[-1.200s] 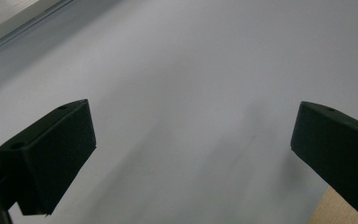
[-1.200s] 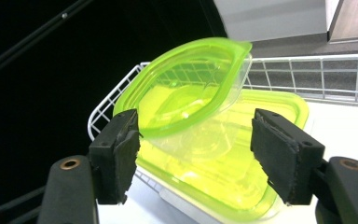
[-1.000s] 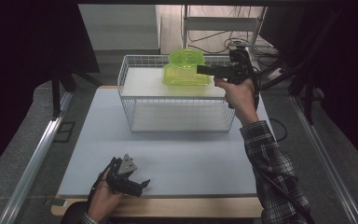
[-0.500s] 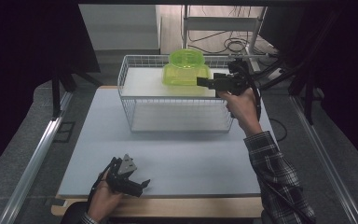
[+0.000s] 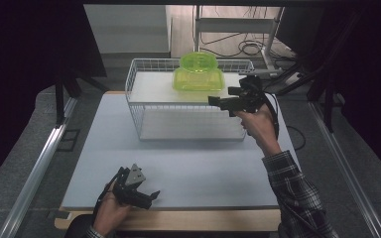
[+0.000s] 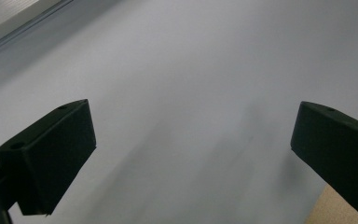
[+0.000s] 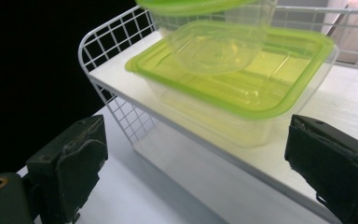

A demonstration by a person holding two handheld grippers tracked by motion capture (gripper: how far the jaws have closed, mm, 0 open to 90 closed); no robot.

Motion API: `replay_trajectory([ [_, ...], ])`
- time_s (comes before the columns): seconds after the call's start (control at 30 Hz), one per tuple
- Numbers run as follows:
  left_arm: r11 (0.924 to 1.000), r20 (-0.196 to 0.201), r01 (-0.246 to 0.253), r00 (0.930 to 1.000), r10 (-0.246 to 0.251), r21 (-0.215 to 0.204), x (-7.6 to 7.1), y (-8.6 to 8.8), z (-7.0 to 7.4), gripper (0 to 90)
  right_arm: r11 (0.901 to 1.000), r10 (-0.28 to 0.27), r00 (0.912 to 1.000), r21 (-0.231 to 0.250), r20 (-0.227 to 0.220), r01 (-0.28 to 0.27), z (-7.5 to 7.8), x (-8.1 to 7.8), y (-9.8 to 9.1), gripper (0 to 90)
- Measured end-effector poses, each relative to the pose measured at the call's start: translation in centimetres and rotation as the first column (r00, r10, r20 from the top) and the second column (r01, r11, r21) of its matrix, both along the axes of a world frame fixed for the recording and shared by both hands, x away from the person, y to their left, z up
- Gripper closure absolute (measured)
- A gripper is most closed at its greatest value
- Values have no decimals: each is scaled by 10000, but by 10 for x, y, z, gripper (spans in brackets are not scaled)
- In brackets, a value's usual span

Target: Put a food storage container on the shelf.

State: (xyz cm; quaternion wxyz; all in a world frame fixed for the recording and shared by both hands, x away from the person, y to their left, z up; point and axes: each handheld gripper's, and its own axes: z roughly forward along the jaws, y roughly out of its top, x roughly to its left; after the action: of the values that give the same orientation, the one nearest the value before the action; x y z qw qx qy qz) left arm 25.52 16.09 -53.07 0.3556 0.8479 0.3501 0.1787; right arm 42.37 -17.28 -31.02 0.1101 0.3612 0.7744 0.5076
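box [image 7: 235, 88]: a clear rectangular plastic container with a green lid was seen on the top shelf of the wire rack [image 5: 144, 106], at the far middle of the table [image 5: 188, 173].
bowl [image 5: 198, 63]: a round clear tub with a green lid was stacked on the box lid, touching it.
weight: both were judged light and empty, since nothing was seen through the walls.
stiffness: the walls were judged thin and springy, so a hard squeeze was expected to bow them.
surface: the plastic was judged smooth and slippery, and the bowl was thought liable to slide off if the box were tilted.
hold: the box was best taken across its near right corner or short side, just under the lid rim, where the rim would stop a slip.
right gripper [image 5: 213, 100]: it was held just right of and below the box, pointing left at the shelf edge.
right jaws: they had just been opening and stood wide; nothing was between them and nothing was touched.
left gripper [image 5: 151, 197]: it was rested at the near left edge of the table, well apart from the rack.
left jaws: they were spread wide over bare table, with nothing held.
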Motion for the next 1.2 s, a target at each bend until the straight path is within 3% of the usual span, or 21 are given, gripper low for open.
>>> replay_trajectory([
  [0.23, 10000, 0, 35, 10000, -35, 38, 0, -1, 0, 0, 9987, 149, 9991, -497, 397, -129, -8, -11, 2, 17],
  [0.63, 10000, 1, 67, 10000, -67, -2, 0, -1, 0, 0, 9975, 293, 9991, -655, 320, -271, -28, -23, -4, 3],
  [1.07, 10000, 43, 76, 10000, -75, -27, 0, -1, 0, 1, 9926, 456, 9959, -1161, 775, -365, -44, -37, -9, 4],
  [1.2, 9999, 43, 74, 10000, -74, -79, 0, 0, 0, 1, 9921, 491, 9966, -1189, 663, -409, -51, -40, -9, 4],
])
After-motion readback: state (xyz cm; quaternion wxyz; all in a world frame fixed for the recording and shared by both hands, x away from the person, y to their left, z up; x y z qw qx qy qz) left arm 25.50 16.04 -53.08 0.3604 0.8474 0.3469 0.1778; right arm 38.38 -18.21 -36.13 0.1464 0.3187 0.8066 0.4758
